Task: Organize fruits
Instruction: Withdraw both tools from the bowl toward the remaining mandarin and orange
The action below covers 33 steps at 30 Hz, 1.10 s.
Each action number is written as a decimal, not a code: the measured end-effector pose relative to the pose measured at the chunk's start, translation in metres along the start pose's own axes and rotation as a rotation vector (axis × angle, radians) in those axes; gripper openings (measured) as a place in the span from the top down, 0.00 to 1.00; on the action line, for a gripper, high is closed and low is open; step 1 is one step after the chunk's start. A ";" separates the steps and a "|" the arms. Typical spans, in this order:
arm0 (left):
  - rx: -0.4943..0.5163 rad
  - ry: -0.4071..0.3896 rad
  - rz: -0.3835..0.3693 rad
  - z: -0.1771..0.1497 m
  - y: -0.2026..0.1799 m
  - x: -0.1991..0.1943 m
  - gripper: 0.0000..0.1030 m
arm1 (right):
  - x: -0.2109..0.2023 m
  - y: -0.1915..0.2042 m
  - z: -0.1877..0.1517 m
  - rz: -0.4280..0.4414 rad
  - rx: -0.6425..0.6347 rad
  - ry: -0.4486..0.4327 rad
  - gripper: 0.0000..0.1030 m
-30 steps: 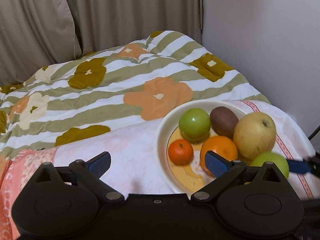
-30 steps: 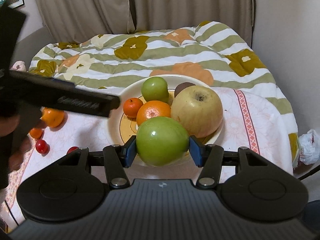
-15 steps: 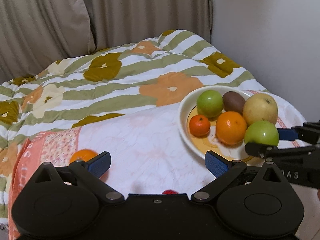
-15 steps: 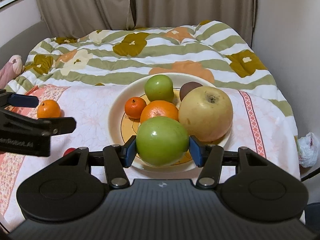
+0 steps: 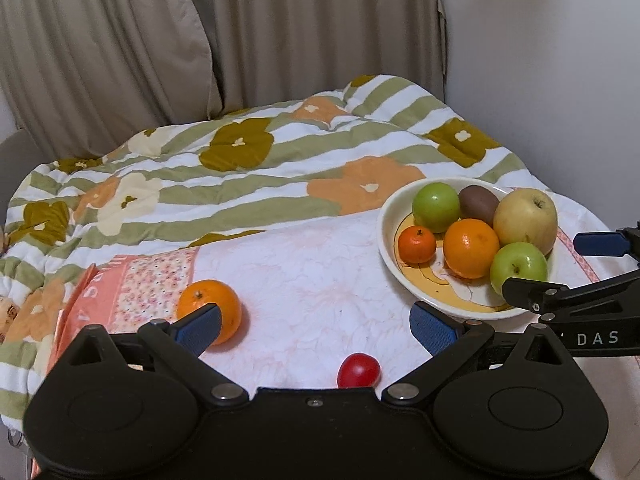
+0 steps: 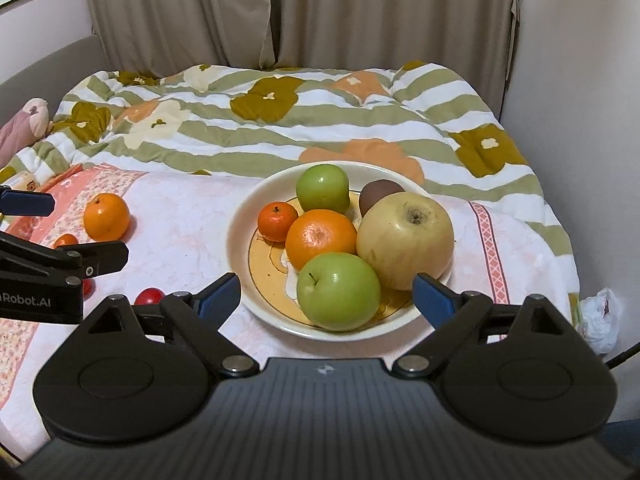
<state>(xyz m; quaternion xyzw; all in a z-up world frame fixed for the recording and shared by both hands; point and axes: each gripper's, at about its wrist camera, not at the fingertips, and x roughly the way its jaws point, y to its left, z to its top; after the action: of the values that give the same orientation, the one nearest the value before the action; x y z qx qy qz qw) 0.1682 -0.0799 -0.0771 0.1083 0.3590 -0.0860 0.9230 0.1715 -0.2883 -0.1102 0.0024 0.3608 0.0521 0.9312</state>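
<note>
On the bed, the plate [image 6: 240, 248] is crowded with fruit; right tool [image 6: 327, 292] gapes around the front green apple [image 6: 338, 290], left tool [image 5: 316, 322] wide apart near the loose orange [image 5: 210, 308]. Adding more could roll that apple off.

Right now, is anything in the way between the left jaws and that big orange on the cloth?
Nothing visible. The left gripper is open, and the orange sits right by its left finger, with only bare cloth beside it.
</note>
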 end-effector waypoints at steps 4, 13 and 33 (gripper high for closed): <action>-0.028 -0.018 0.016 -0.001 0.002 -0.015 0.01 | -0.016 0.000 0.002 0.005 0.000 -0.021 0.00; -0.081 -0.094 0.019 0.003 -0.005 -0.059 0.01 | -0.055 -0.006 0.014 0.012 -0.002 -0.066 0.00; -0.115 -0.129 0.162 -0.004 0.069 -0.096 0.01 | -0.087 0.057 0.057 0.112 -0.049 -0.147 0.00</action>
<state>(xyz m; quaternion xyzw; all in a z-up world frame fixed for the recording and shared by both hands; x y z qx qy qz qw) 0.1120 -0.0044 -0.0047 0.0781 0.2934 0.0028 0.9528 0.1401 -0.2383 -0.0075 0.0037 0.2893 0.1125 0.9506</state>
